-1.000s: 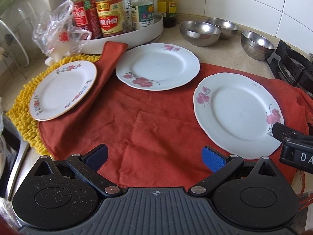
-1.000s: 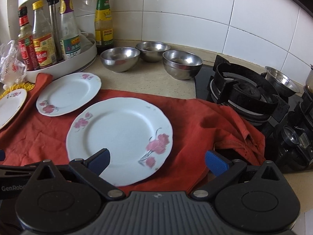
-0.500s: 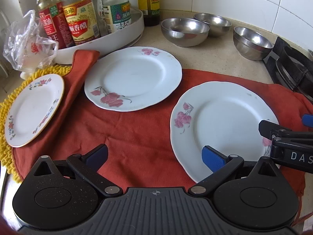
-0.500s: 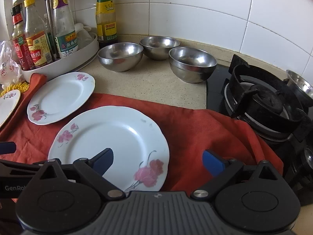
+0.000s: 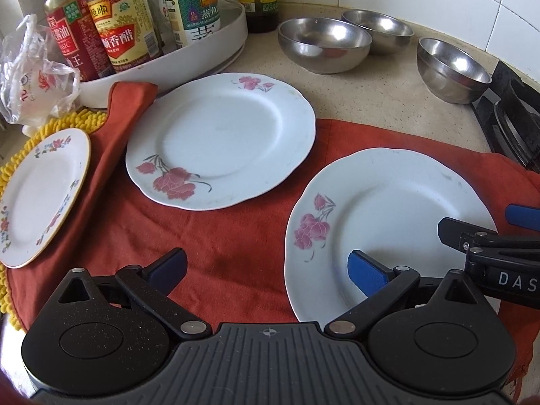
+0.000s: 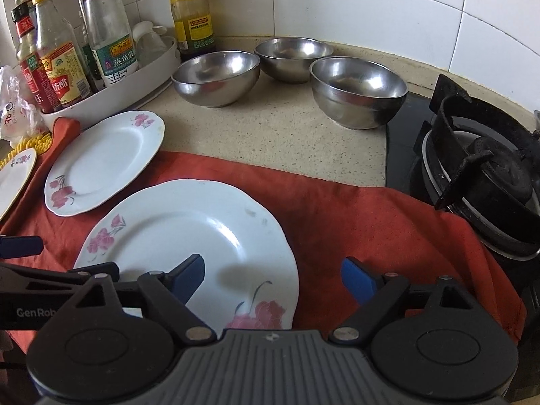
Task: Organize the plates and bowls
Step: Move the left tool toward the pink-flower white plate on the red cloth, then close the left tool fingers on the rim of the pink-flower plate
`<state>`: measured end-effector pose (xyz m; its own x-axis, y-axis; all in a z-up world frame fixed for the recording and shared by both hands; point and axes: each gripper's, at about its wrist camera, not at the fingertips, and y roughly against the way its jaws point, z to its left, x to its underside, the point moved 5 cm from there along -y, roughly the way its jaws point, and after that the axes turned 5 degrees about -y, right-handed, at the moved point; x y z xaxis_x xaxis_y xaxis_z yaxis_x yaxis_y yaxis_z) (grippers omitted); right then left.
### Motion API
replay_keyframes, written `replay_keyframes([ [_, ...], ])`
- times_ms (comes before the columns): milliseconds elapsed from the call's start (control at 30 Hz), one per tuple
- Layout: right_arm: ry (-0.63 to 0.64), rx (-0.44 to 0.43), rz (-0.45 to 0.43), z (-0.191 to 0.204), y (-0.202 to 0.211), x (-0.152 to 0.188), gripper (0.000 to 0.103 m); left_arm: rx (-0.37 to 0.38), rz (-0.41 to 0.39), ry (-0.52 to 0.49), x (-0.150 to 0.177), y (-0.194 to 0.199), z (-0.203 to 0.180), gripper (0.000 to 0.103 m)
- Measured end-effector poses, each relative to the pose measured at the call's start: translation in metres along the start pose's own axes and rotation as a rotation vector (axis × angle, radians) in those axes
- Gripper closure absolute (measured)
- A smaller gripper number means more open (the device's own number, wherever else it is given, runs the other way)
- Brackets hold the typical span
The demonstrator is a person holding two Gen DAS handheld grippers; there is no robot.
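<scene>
Both grippers moved closer; right fingers (image 6: 189,275) straddle near plate's (image 6: 189,229) rim.

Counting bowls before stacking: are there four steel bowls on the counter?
No, only three steel bowls sit on the counter.

Left gripper (image 5: 266,271): matte black scissor linkage on two round speckled pivot housings, silver rivets at the joints, blue rubber pads (image 5: 366,271) on the fingertips, ribbed grey base plate with a small compass mark. Right gripper (image 6: 272,280): same build, blue pads (image 6: 357,278), silver rivets, white "DAS" lettering on its side; the left one's side reads "GenRob"
</scene>
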<state>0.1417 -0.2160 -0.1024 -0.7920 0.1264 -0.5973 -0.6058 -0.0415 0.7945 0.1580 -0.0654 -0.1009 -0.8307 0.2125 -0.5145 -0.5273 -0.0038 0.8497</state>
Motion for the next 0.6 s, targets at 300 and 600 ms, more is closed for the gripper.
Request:
replay_keyframes([
  [300, 0.001, -0.004, 0.011, -0.0005, -0.0027, 0.0003, 0.016, -0.001, 0.003, 0.004, -0.0021, -0.0014, 0.0006, 0.0],
  [600, 0.0, 0.002, 0.012, 0.0, -0.0031, 0.0005, 0.016, 0.004, 0.003, 0.014, -0.0028, -0.0019, 0.0017, 0.0],
])
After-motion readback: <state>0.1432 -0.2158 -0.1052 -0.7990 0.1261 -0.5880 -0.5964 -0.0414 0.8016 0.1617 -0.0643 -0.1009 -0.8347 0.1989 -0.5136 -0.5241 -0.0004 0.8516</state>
